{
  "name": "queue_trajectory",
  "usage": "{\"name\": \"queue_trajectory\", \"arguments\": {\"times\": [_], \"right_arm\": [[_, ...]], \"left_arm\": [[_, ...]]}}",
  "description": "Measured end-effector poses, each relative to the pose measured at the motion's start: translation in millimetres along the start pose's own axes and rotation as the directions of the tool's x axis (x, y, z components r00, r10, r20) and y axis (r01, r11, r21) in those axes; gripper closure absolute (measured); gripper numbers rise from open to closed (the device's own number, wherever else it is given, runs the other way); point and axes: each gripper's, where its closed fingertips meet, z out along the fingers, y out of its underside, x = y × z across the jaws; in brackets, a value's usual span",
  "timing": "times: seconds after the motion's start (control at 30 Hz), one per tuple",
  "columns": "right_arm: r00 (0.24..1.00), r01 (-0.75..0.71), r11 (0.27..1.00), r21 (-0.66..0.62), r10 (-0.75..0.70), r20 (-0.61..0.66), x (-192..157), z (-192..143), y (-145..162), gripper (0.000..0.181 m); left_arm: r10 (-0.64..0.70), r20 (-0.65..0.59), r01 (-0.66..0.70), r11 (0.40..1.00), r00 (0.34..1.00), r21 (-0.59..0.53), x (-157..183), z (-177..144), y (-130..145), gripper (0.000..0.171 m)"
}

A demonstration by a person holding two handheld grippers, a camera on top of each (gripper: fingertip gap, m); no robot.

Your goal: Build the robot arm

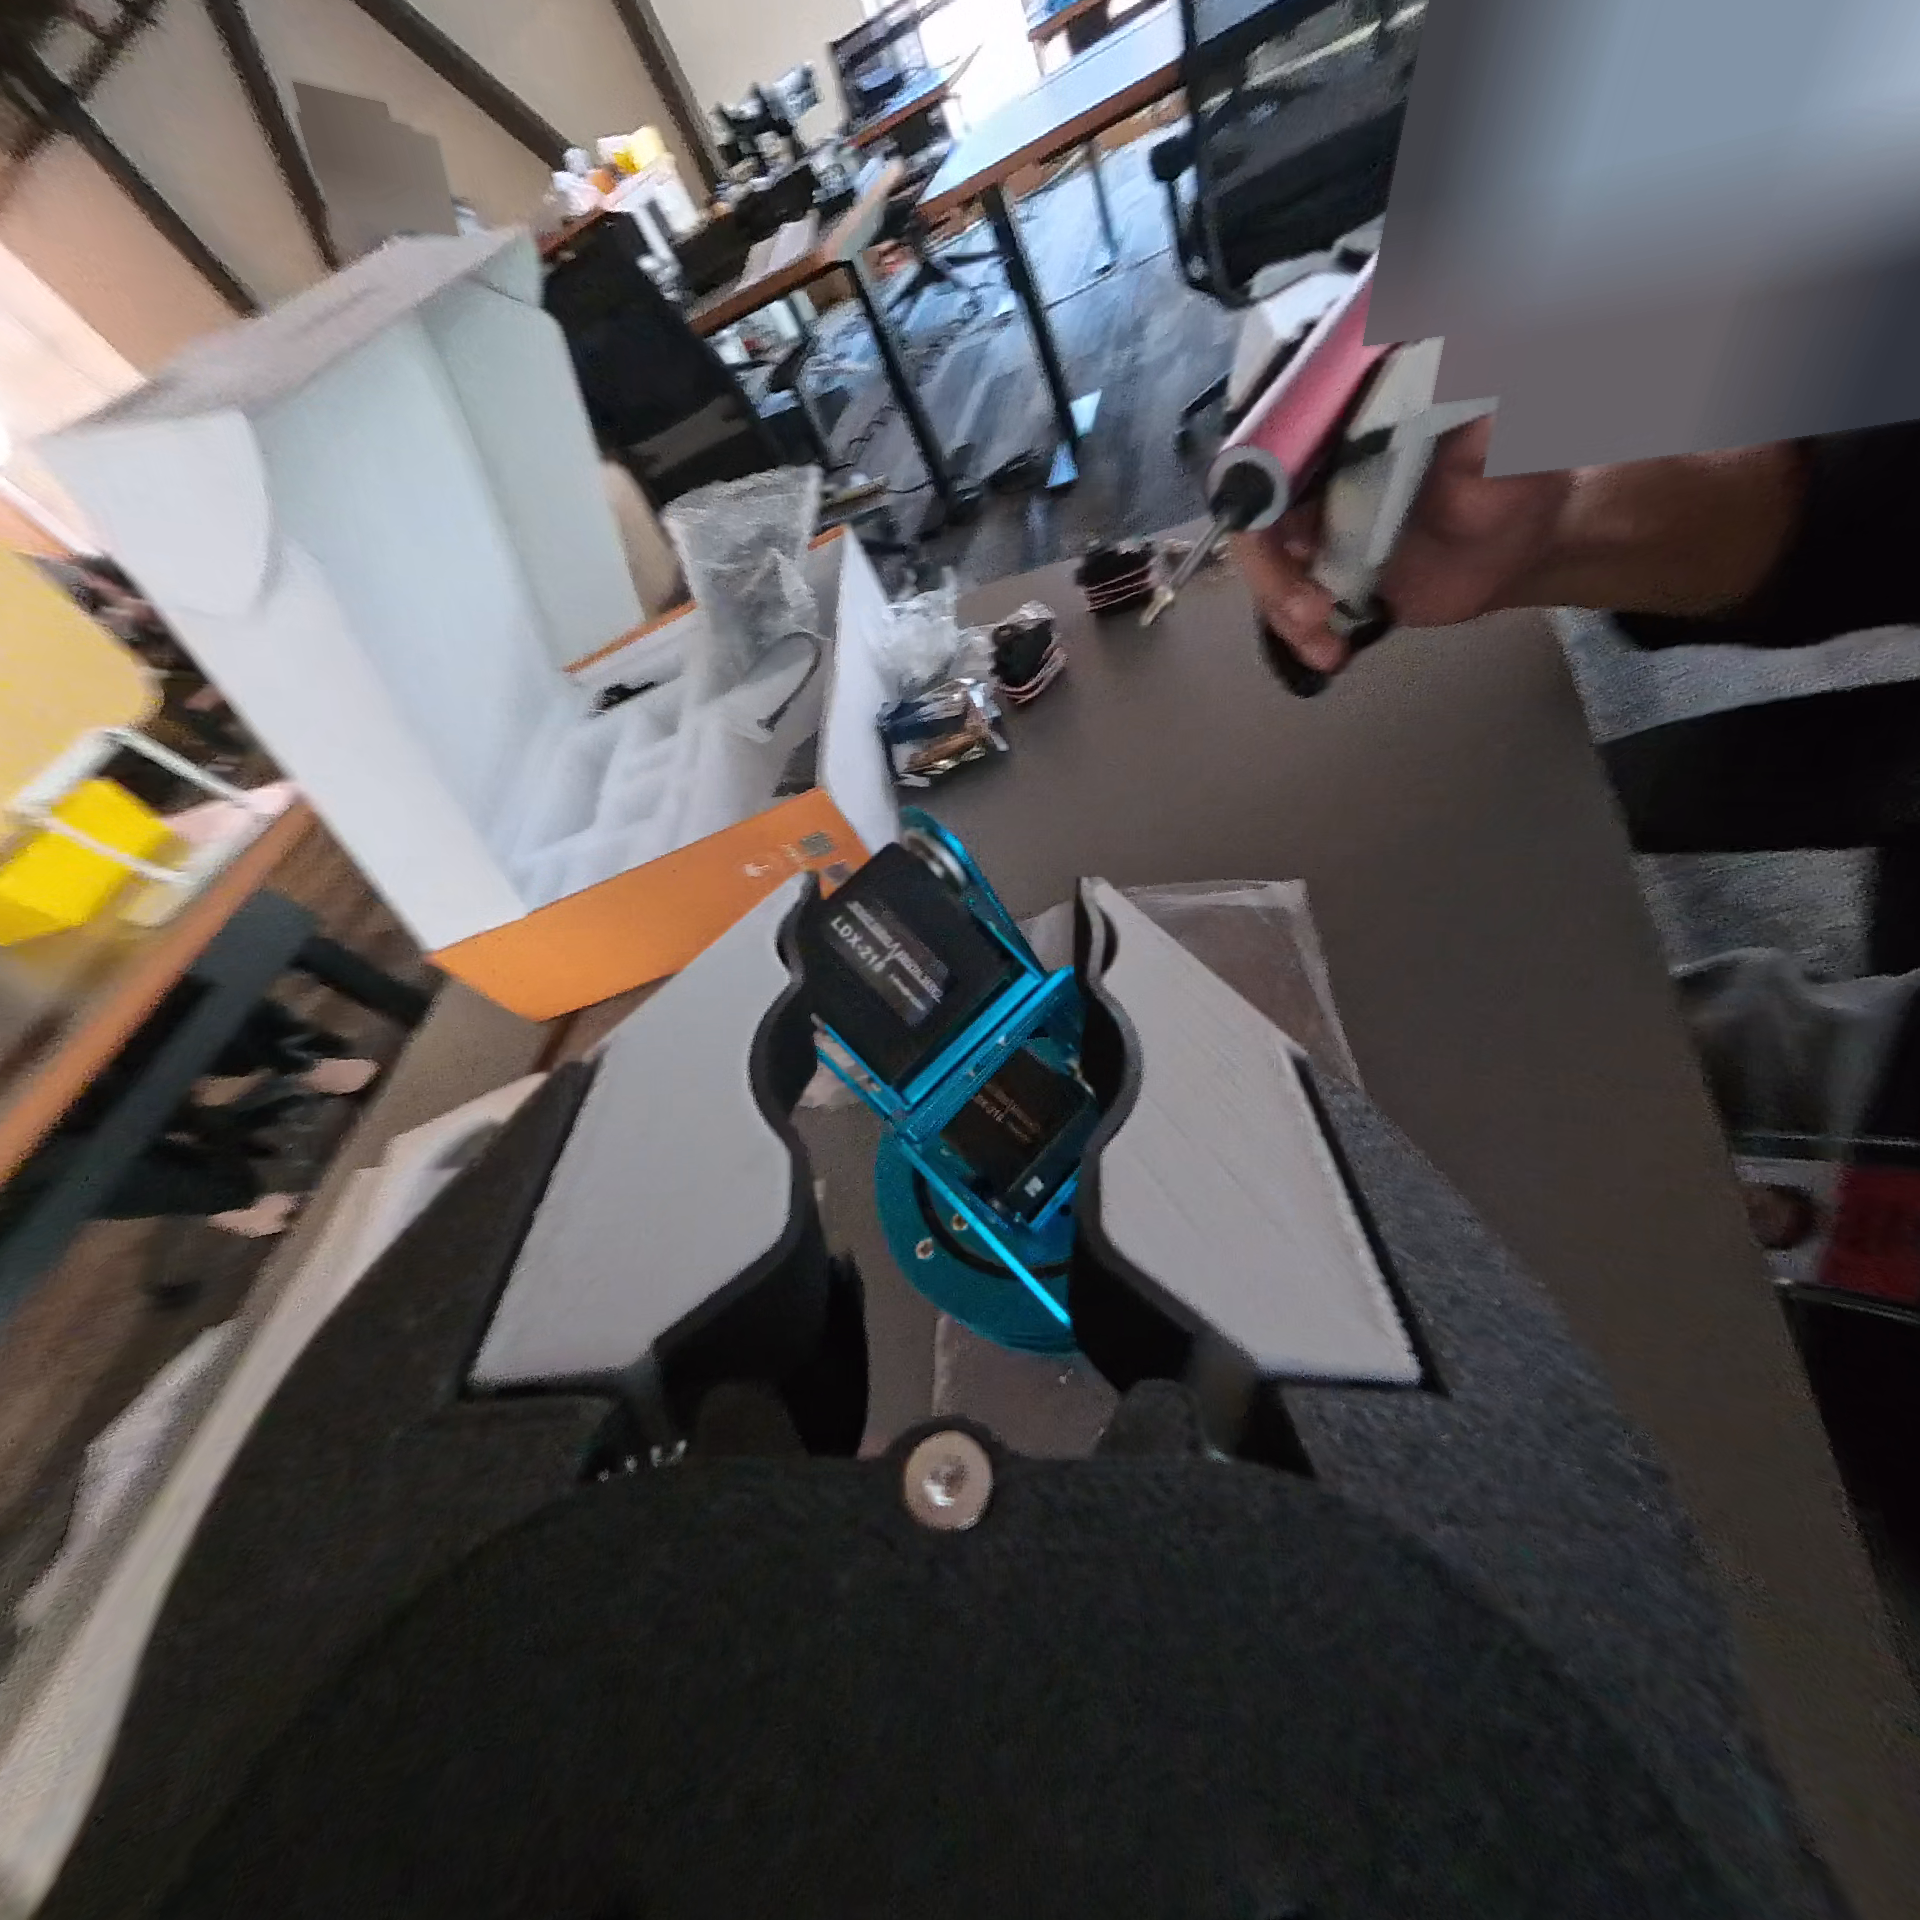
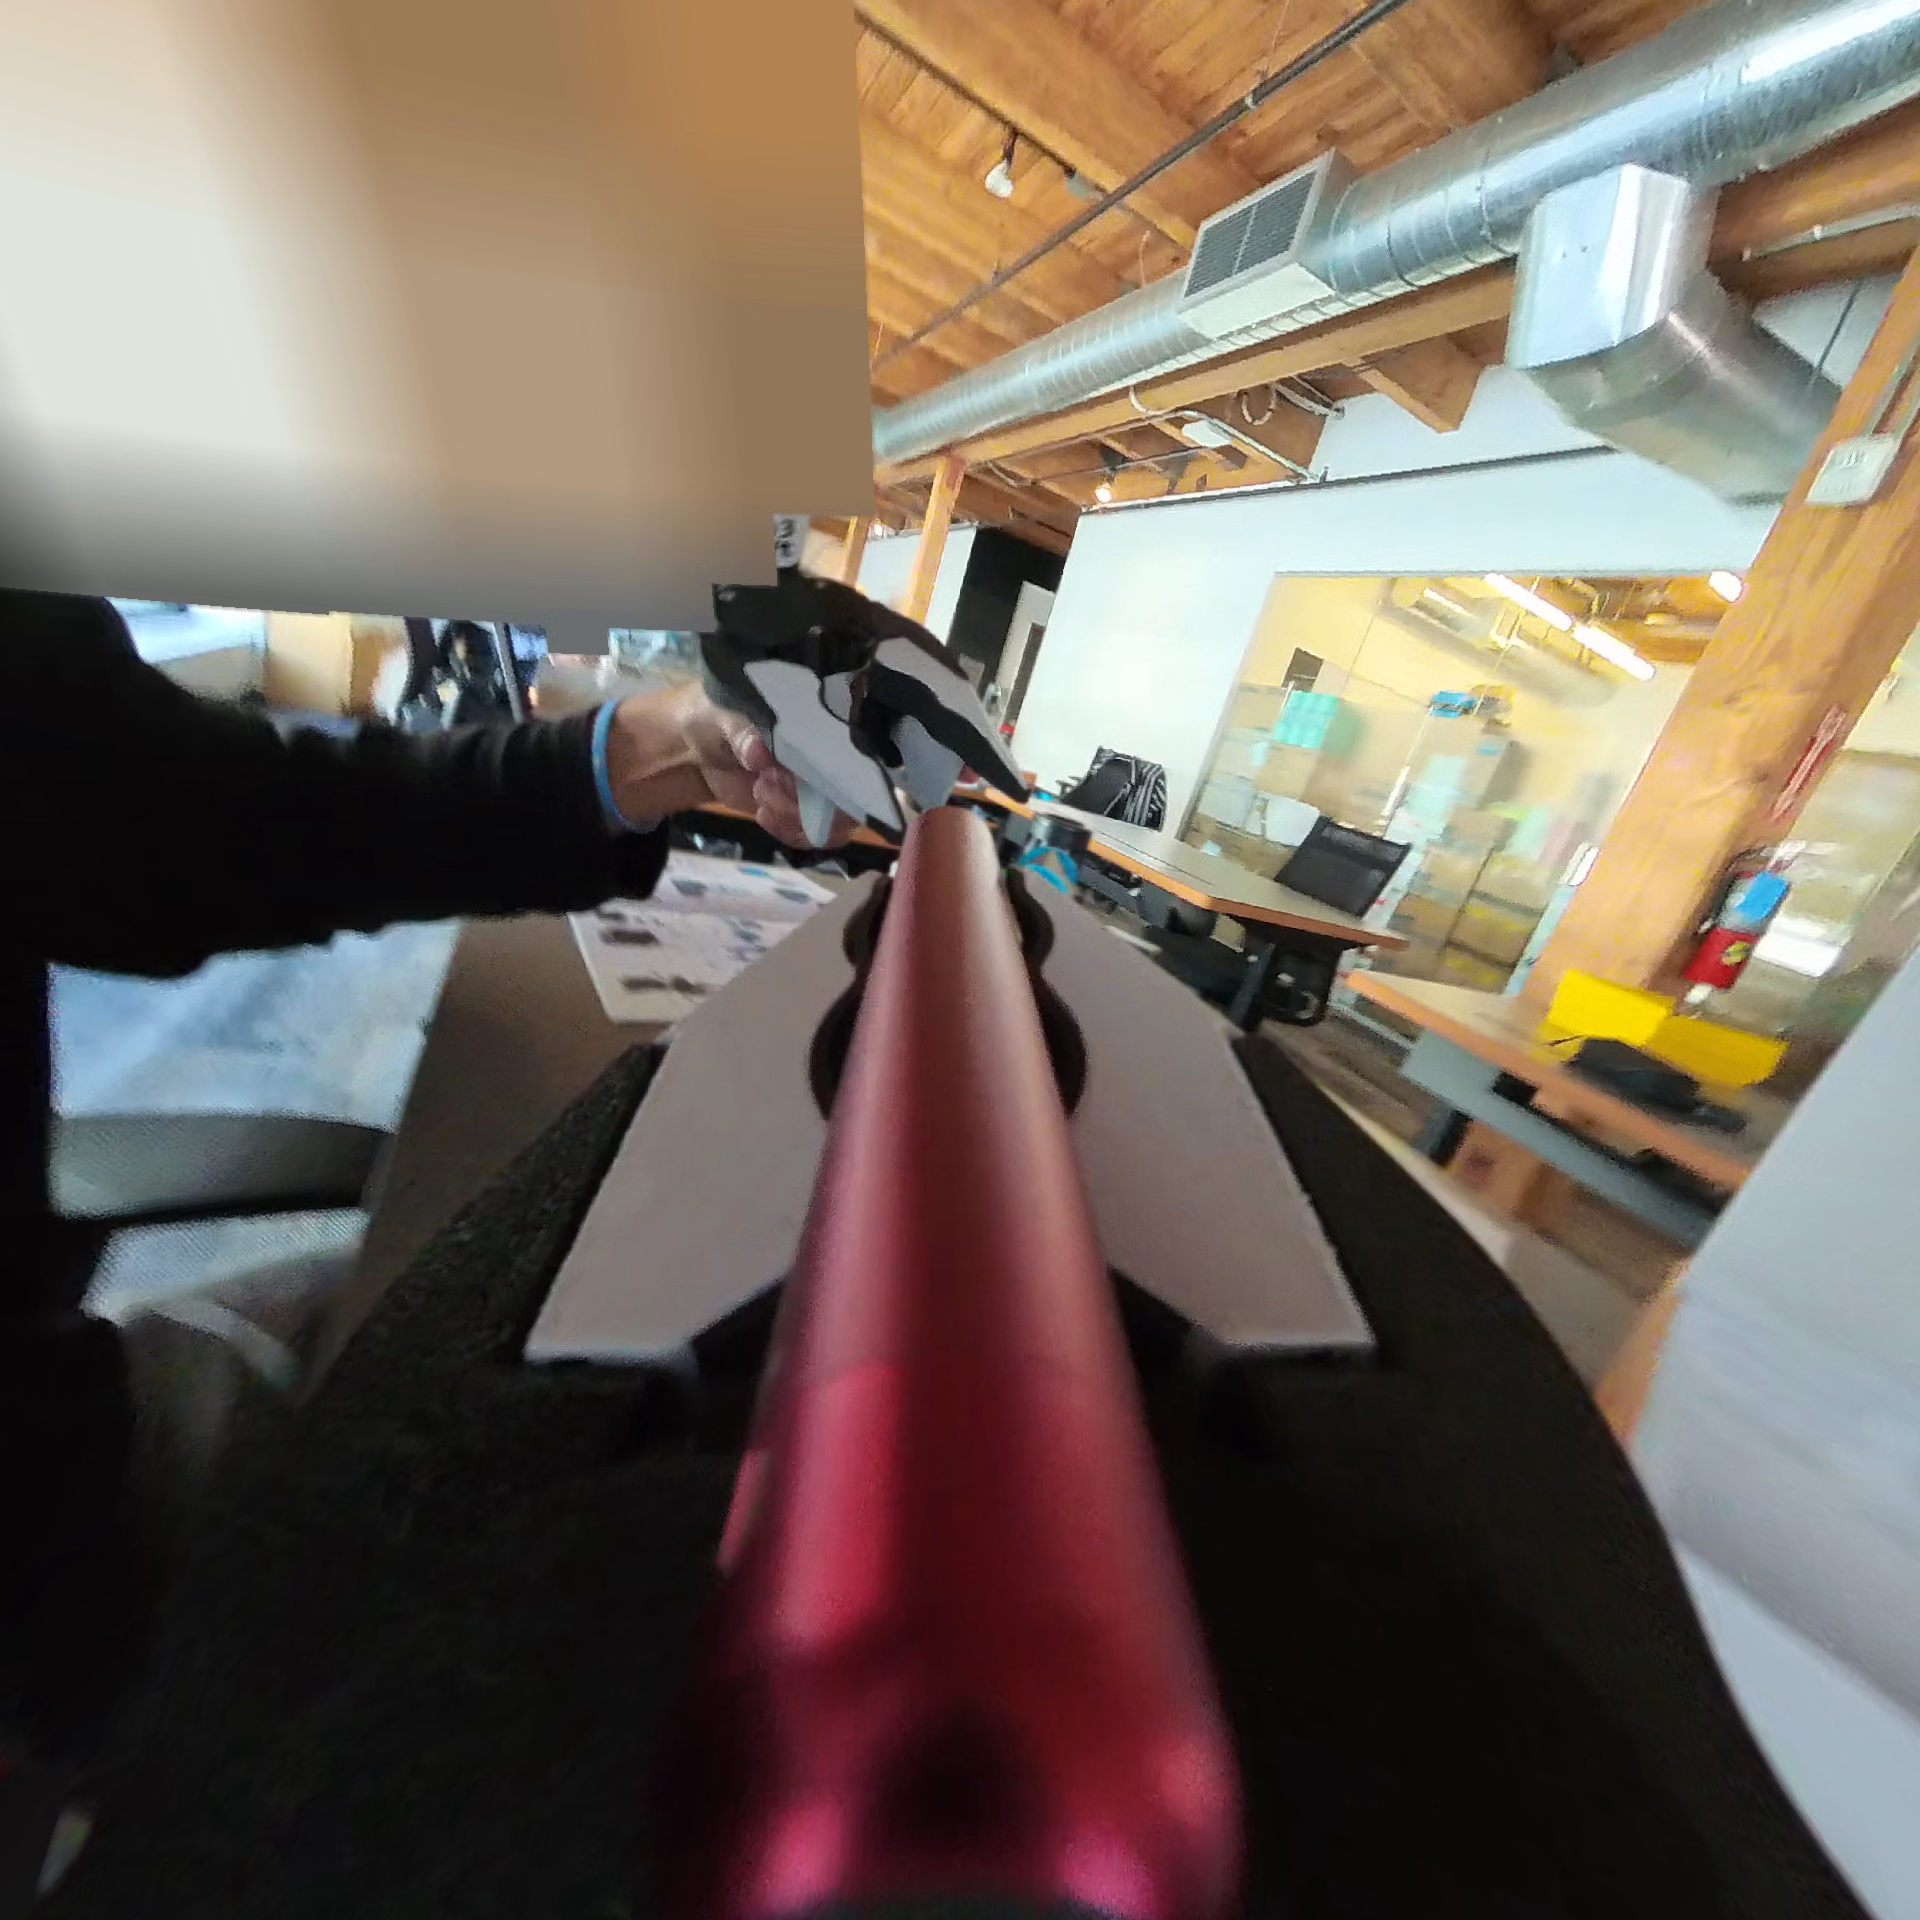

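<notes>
In the left wrist view my left gripper [image 1: 945, 914] is shut on a blue metal bracket assembly [image 1: 977, 1174] that carries two black servo motors [image 1: 894, 977] and holds it above the dark table [image 1: 1351, 883]. My right gripper [image 2: 951, 883] is shut on a red cylindrical screwdriver [image 2: 935, 1299] that runs forward between its fingers. In the left wrist view that screwdriver [image 1: 1299, 426] hangs at the upper right, bit pointing down-left, with a person's hand [image 1: 1475, 561] on the right gripper. In the right wrist view the left gripper [image 2: 862, 727] is just beyond the screwdriver's tip, held by a hand.
An open white box [image 1: 416, 582] with foam and an orange edge stands left of the table. Loose black servos [image 1: 1023, 655] and plastic bags [image 1: 935, 717] lie at the far side. A printed sheet [image 2: 696, 925] lies on the table. Desks, an office chair [image 1: 1278, 156] and yellow bins [image 2: 1652, 1029] stand beyond. One gripper's finger ends stand about 12 centimeters off the other's.
</notes>
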Motion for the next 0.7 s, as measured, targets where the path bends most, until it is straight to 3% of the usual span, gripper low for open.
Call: {"name": "queue_trajectory", "arguments": {"times": [0.17, 0.27, 0.37, 0.47, 0.57, 0.7], "right_arm": [[0.966, 0.255, 0.967, -0.019, -0.254, 0.056, 19.1, 13.5, 12.3, 0.159], [0.936, 0.349, 0.937, -0.007, -0.348, 0.057, 29.0, 20.3, 19.0, 0.158], [0.902, 0.427, 0.904, -0.006, -0.426, 0.067, 30.5, 24.9, 25.4, 0.160], [0.876, 0.481, 0.877, 0.015, -0.481, 0.036, 29.1, 25.2, 27.6, 0.159], [0.862, 0.506, 0.862, 0.023, -0.506, 0.000, 28.6, 23.7, 34.1, 0.158], [0.876, 0.481, 0.877, 0.012, -0.481, 0.013, 24.6, 23.7, 43.2, 0.159]], "left_arm": [[-0.204, -0.220, 0.234, 0.965, 0.954, 0.120, -22.8, 6.2, 5.3, 0.106], [-0.216, -0.299, 0.284, 0.936, 0.929, 0.207, -36.0, -1.2, 5.2, 0.102], [-0.017, -0.195, 0.049, 0.986, 0.981, 0.162, -37.9, -10.1, 3.4, 0.104], [0.254, -0.070, -0.257, 0.966, 0.965, -0.038, -30.7, -11.7, 12.8, 0.103], [0.493, 0.031, -0.468, 0.842, 0.869, -0.270, -28.7, -5.7, 24.8, 0.101], [0.672, -0.047, -0.613, 0.642, 0.739, -0.460, -18.1, 5.9, 44.9, 0.091]]}}
